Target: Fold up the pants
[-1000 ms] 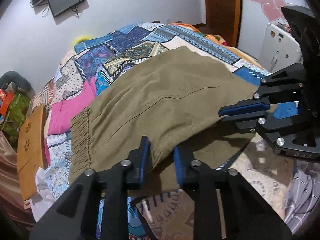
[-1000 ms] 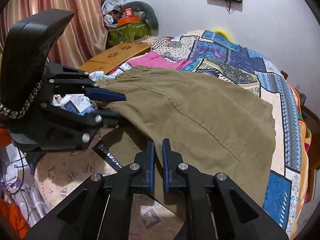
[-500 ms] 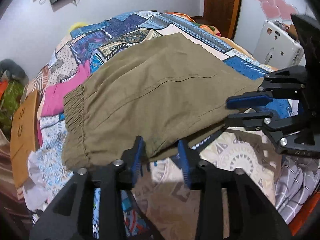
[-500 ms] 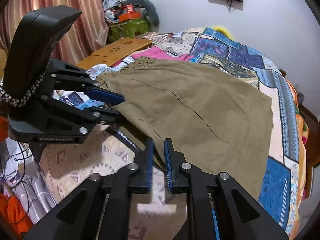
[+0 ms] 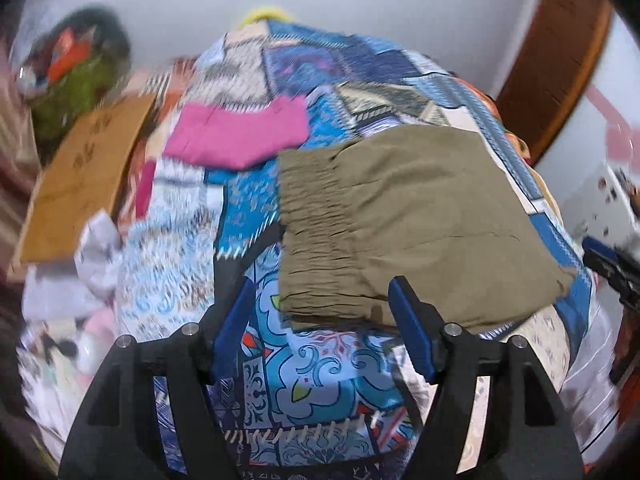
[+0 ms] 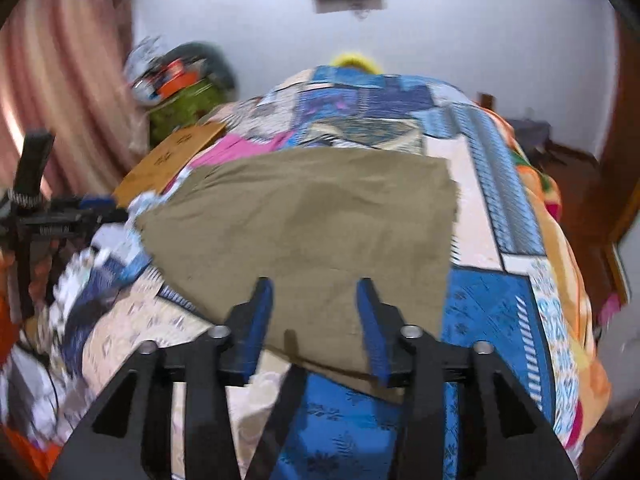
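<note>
While seen from the left wrist view, left gripper (image 5: pixel 320 312) released, jaws opening, nothing pinched: only patchwork bedspread (image 5: pixel 320 380) shows between the blue pads, with the near corner of the folded olive pants (image 5: pixel 408 220) reaching in toward the right-hand pad. Pants lying on the bed from twelve toward two o'clock of this gripper, elastic waistband (image 5: pixel 316 232) at twelve, running roughly near-to-far as the left edge of the bundle. Long axis of the fold stretching from that waistband out toward three o'clock. Right gripper (image 5: pixel 612 264) just visible at three o'clock, past the far corner of the cloth. Pink garment (image 5: pixel 240 136) farther off at eleven, apart from the pants.

Moving to the right wrist view, right gripper (image 6: pixel 316 316) also let go, jaws opening, hovering over the near hem of the pants (image 6: pixel 304 224); cloth visible behind and between the pads, not pressed by either. Pants spread from twelve out to ten and one o'clock, long axis crosswise. Left gripper (image 6: pixel 80 212) at nine, off the waistband end.

Judged from this: each hand beside its own end, left nearer the waistband, right nearer the plain end; any further fold likely along that crosswise axis.
</note>
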A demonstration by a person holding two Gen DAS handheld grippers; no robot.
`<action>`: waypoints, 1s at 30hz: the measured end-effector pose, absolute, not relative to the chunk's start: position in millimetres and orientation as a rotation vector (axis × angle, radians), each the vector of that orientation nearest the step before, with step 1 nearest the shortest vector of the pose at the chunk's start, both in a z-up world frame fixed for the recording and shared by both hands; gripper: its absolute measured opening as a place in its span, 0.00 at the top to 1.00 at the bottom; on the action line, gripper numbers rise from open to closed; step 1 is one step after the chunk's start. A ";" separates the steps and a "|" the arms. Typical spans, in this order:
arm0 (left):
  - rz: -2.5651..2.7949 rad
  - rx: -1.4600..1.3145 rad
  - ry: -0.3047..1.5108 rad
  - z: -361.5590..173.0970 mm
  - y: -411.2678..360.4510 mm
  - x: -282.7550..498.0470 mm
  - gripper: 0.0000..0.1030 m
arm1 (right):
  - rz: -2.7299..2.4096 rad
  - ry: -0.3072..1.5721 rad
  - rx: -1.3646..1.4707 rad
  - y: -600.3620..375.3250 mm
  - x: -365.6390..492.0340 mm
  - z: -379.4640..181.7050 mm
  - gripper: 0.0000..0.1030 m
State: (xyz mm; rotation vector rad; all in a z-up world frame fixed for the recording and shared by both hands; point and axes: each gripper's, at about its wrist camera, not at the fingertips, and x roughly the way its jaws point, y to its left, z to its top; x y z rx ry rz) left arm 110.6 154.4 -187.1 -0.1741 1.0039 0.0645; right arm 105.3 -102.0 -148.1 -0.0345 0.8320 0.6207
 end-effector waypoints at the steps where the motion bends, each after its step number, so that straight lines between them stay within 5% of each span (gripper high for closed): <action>1: 0.063 -0.191 1.011 -190.9 156.3 111.4 0.33 | 0.617 0.837 -0.012 -104.2 106.5 -148.7 0.59; 15: 0.074 -0.145 1.058 -228.3 151.7 112.5 0.32 | 0.662 0.971 -0.036 -76.0 112.6 -202.9 0.60; 19: 0.090 -0.112 1.050 -227.7 148.3 110.7 0.32 | 0.628 0.961 -0.058 -92.8 105.7 -200.4 0.75; 30: 0.066 -0.137 1.070 -219.9 152.9 111.3 0.33 | 0.568 1.025 0.021 -131.7 105.8 -209.5 0.66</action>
